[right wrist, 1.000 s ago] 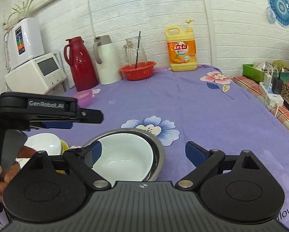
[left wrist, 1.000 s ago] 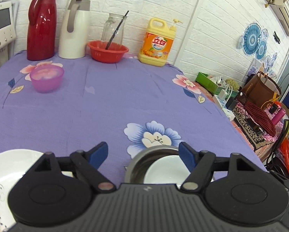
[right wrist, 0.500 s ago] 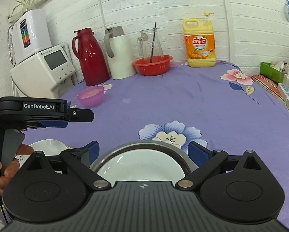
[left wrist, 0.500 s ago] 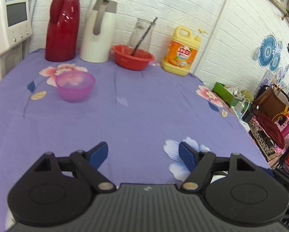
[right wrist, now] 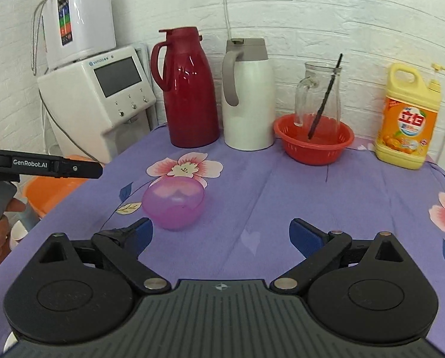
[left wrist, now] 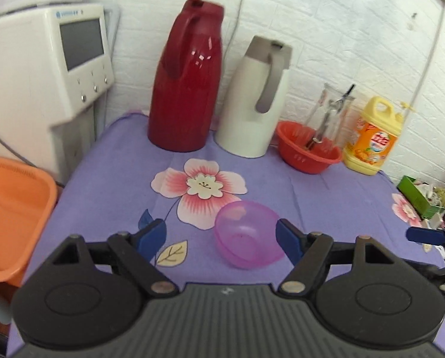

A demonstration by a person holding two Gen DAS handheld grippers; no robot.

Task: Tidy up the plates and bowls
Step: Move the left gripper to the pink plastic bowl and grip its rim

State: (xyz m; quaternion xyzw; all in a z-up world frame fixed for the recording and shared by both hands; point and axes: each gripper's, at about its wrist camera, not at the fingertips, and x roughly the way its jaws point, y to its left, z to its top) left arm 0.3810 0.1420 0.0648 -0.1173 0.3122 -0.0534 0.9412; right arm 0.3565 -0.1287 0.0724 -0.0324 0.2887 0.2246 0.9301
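the pink bowl (left wrist: 247,234) is thin see-through plastic, round and smooth, tipped a bit onto its side on the purple flowered tablecloth (left wrist: 326,203), which is a soft cloth with a few creases. it sits right by the big pink printed flower, well in front of the glossy ribbed red thermos (left wrist: 186,83) and the matte white jug (left wrist: 253,101) with a grey handle.

left gripper (left wrist: 221,237) is spread wide, blue pads either side, holding nothing. the bowl lies between its fingers, closer to the right one, almost touching but i can't say for sure. right gripper (right wrist: 221,234) is also wide apart and empty, with the bowl just ahead of its left fingertip (right wrist: 143,232), off to that side.

further back there's a perforated red plastic basket (right wrist: 313,141) with a clear glass pitcher (right wrist: 319,95) standing in it.
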